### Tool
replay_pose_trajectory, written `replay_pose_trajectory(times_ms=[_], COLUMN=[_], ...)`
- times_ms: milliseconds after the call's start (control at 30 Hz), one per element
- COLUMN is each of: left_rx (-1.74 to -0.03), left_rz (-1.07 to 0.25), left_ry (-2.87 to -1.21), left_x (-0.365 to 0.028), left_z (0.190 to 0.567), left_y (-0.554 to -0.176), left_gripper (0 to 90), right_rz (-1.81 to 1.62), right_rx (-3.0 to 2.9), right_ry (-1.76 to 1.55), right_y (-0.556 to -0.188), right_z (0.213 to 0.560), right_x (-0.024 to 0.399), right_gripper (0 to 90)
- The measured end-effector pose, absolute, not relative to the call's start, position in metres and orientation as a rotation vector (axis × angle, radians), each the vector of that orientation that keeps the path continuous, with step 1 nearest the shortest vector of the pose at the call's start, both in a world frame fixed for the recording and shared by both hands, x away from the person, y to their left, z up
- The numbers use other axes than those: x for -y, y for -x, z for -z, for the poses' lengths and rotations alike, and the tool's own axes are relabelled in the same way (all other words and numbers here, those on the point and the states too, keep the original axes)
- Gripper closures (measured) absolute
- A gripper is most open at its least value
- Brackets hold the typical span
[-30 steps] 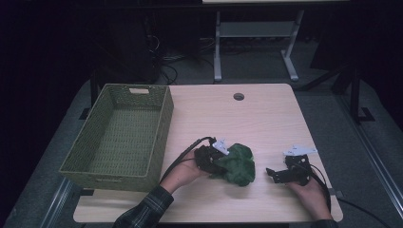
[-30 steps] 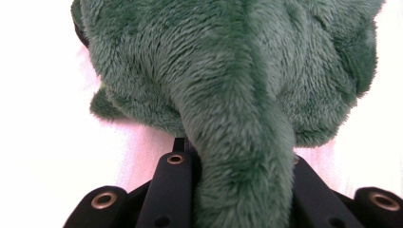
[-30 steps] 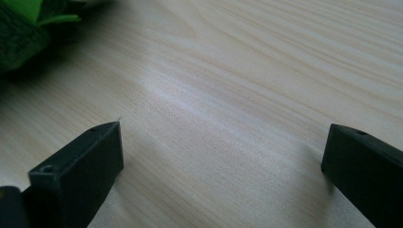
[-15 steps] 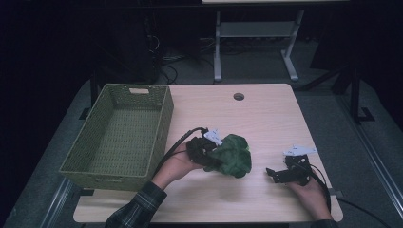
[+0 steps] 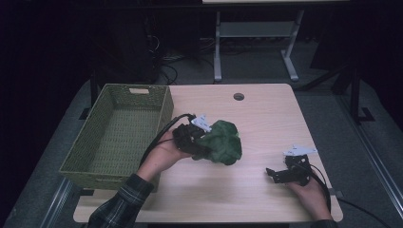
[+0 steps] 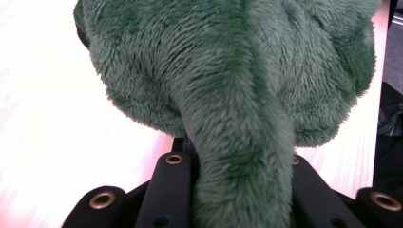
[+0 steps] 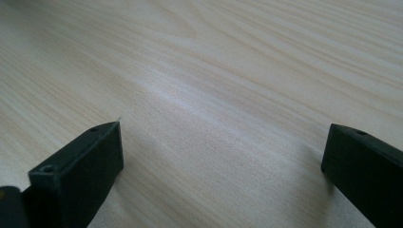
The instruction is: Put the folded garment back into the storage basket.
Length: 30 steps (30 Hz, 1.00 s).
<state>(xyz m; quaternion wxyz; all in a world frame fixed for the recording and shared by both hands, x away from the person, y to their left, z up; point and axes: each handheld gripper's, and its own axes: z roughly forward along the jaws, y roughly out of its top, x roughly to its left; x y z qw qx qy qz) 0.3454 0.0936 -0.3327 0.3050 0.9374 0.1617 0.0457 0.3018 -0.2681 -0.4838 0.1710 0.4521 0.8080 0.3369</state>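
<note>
A dark green plush toy (image 5: 221, 141) hangs just above the wooden table (image 5: 266, 118), right of the basket. My left gripper (image 5: 202, 142) is shut on it, with a hand behind it. In the left gripper view a thick fold of the green plush toy (image 6: 237, 118) is pinched between the two black jaws and blocks most of the sight ahead. My right gripper (image 5: 275, 175) rests low at the table's near right, held by the other hand. Its jaws stand wide apart in the right gripper view (image 7: 223, 156), with bare table between them.
A green woven basket (image 5: 81, 156) with nothing in it stands on the table's left side, close to my left forearm. A round cable hole (image 5: 238, 96) sits near the far edge. Dark floor, cables and a metal stand lie beyond the table.
My left gripper has risen with the plush toy and drifted left, toward the basket. The right gripper has stayed where it was.
</note>
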Motion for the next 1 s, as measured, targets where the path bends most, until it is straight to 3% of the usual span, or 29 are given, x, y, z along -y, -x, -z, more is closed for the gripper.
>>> replay_pose_trajectory(times_ms=[433, 1000], left_rx=[-0.510, -0.708], left_rz=[-0.193, -0.324], left_ry=[-2.440, -2.369], left_x=[-0.142, -0.222], left_z=[0.297, 0.282], left_y=[-0.349, -0.351], left_gripper=[75.4, 75.4], right_rz=[-0.955, -0.955], right_rx=[-2.293, -2.289], right_ry=[-1.282, -1.289], right_y=[-0.302, -0.302], right_z=[0.484, 0.484], right_x=[0.268, 0.268], right_gripper=[0.0, 0.0])
